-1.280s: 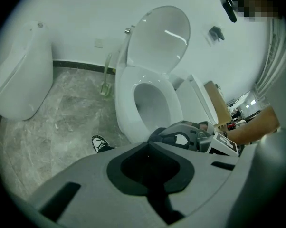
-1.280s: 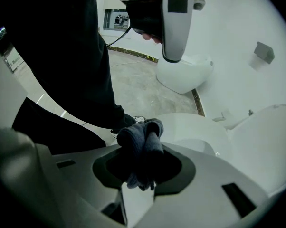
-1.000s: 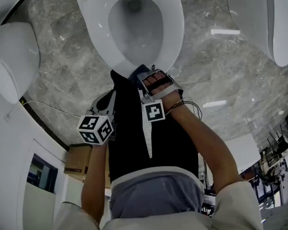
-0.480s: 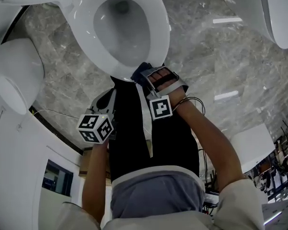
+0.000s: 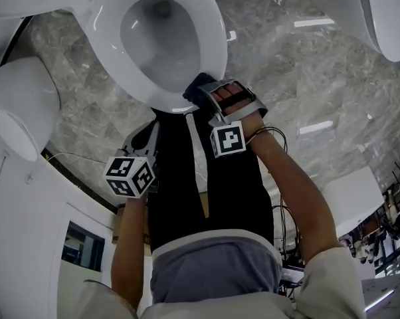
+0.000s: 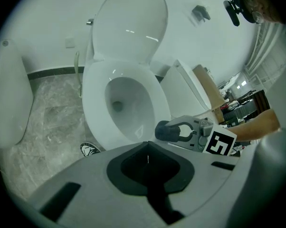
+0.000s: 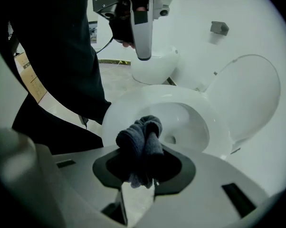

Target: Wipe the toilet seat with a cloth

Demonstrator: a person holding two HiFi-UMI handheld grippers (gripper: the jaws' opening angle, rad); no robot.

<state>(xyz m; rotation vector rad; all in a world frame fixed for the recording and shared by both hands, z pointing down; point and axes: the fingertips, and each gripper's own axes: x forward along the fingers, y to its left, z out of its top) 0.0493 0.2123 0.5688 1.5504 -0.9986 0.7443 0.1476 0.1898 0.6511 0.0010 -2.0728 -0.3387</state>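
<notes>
Dim, even light (edges fisheye-warped).

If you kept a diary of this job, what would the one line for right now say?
right gripper: shut on dark cloth | dark cloth: at toilet seat front rim | left gripper: shut, empty

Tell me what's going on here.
A person is cleaning a toilet with a handheld gripper in each hand. The right gripper is shut on a dark cloth and holds it at the front edge of the white toilet seat. The lid is up. The left gripper is shut and empty, held short of the toilet.
</notes>
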